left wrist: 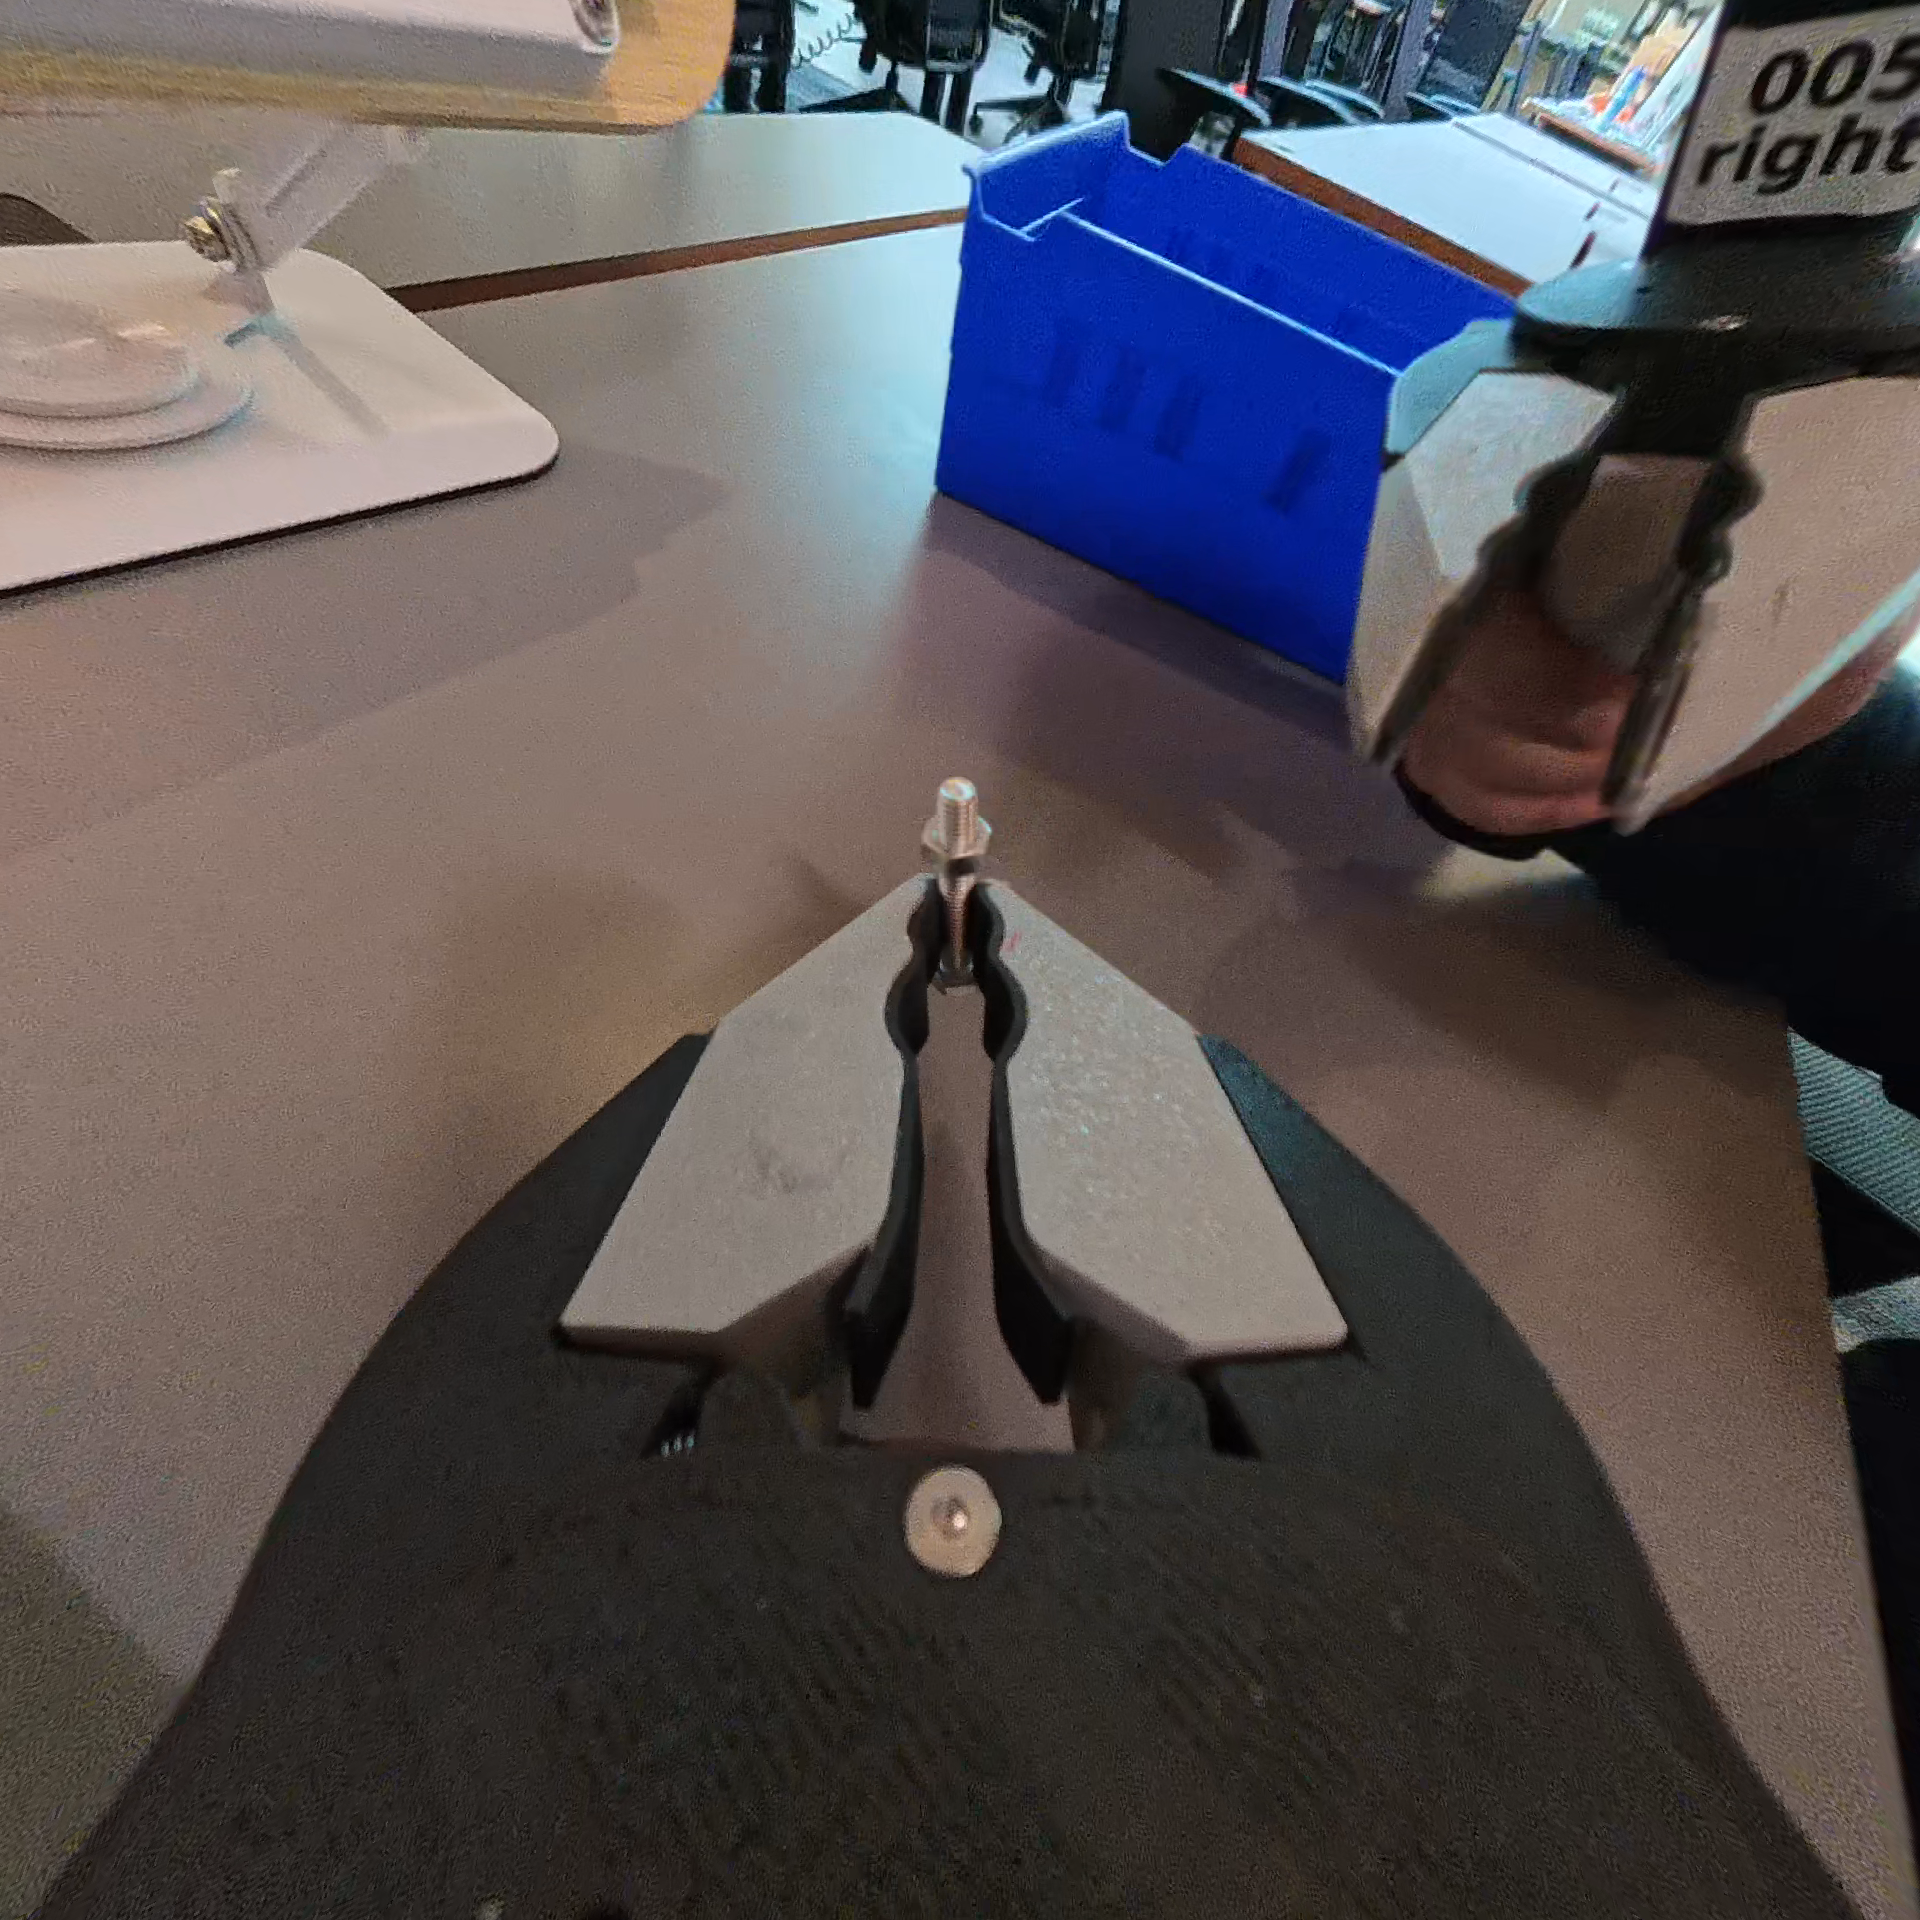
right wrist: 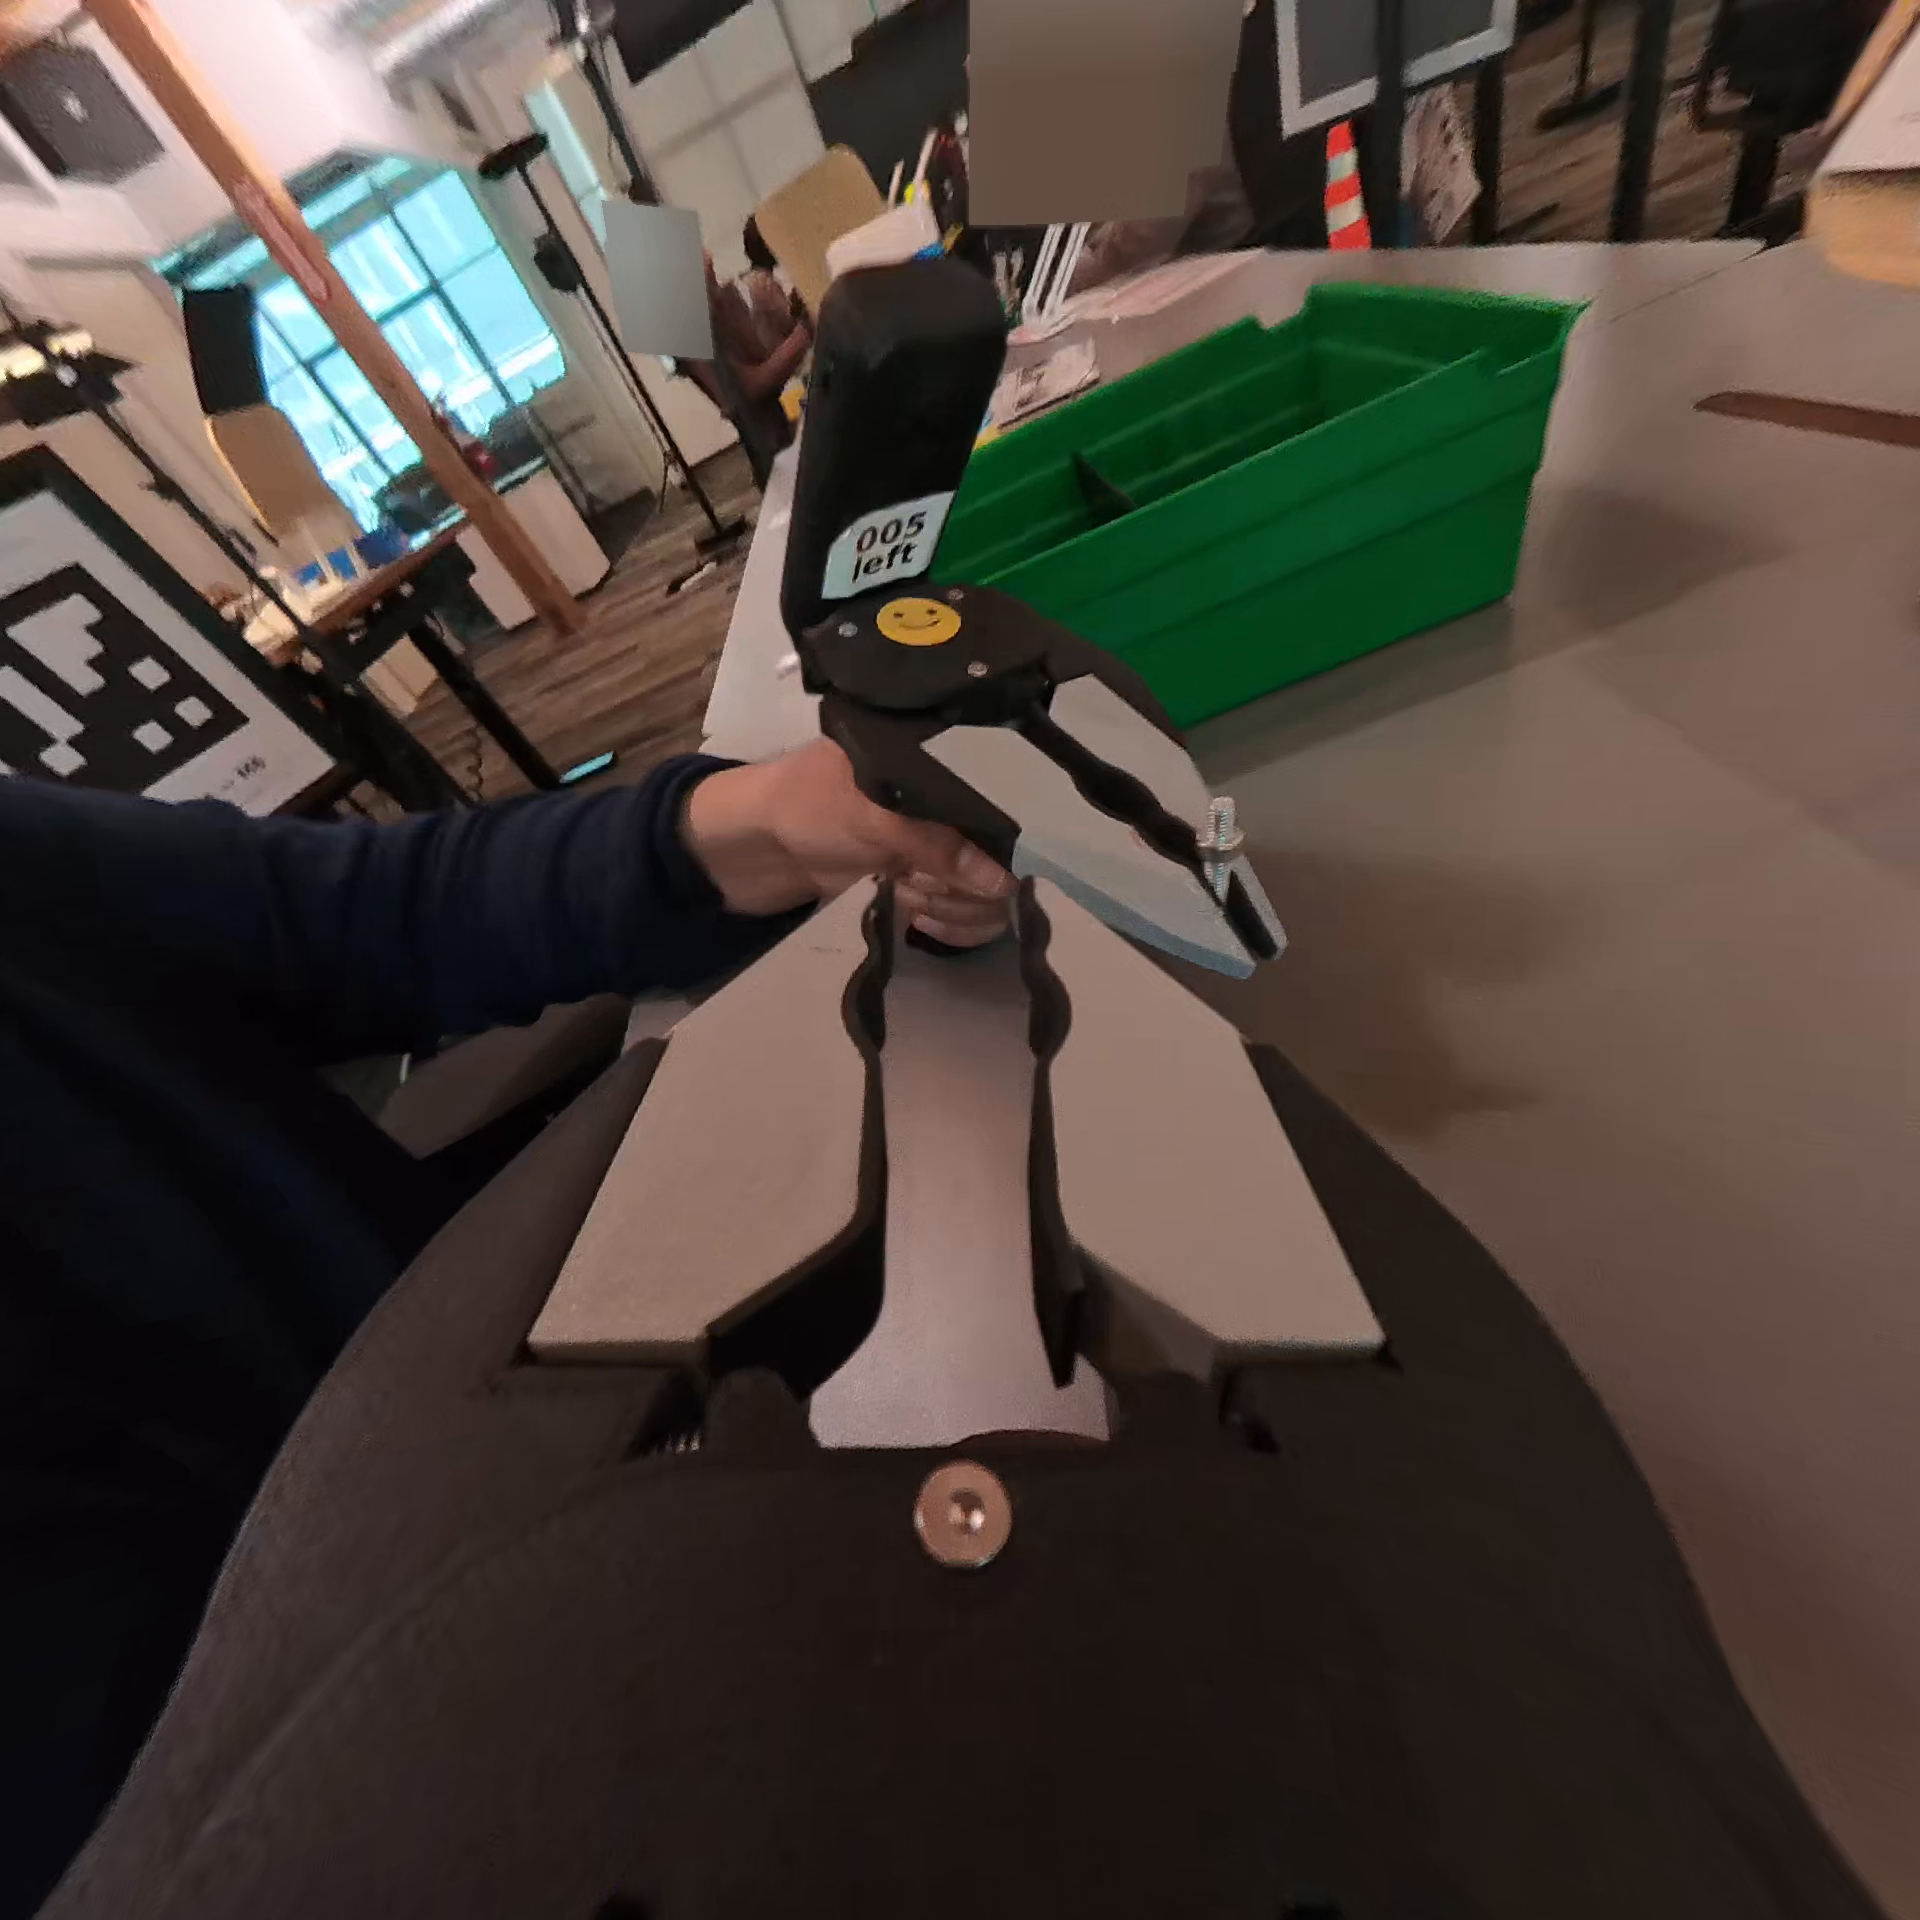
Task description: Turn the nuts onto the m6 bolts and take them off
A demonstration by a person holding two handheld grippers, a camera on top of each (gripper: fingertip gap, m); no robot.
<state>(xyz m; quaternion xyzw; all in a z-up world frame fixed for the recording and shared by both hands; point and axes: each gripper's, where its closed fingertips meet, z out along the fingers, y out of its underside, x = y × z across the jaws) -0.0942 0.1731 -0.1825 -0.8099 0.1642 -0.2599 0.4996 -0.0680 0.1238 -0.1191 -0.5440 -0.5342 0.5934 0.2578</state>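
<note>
left tongs (left wrist: 954, 914) pinch an upright bolt (left wrist: 956, 894) carrying a nut (left wrist: 956, 831); right tongs (right wrist: 951, 935), white-labelled, spread empty.

Left wrist view: looks forward along its own tool (left wrist: 956, 914), low over the surface (left wrist: 520, 831), toward a blue bin (left wrist: 1174, 416). Right wrist view: faces leftward across the surface (right wrist: 1558, 935) toward a green bin (right wrist: 1299, 540). Each view shows the opposite tool (close range); both share the bolt (left wrist: 956, 831) (right wrist: 1218, 831).
</note>
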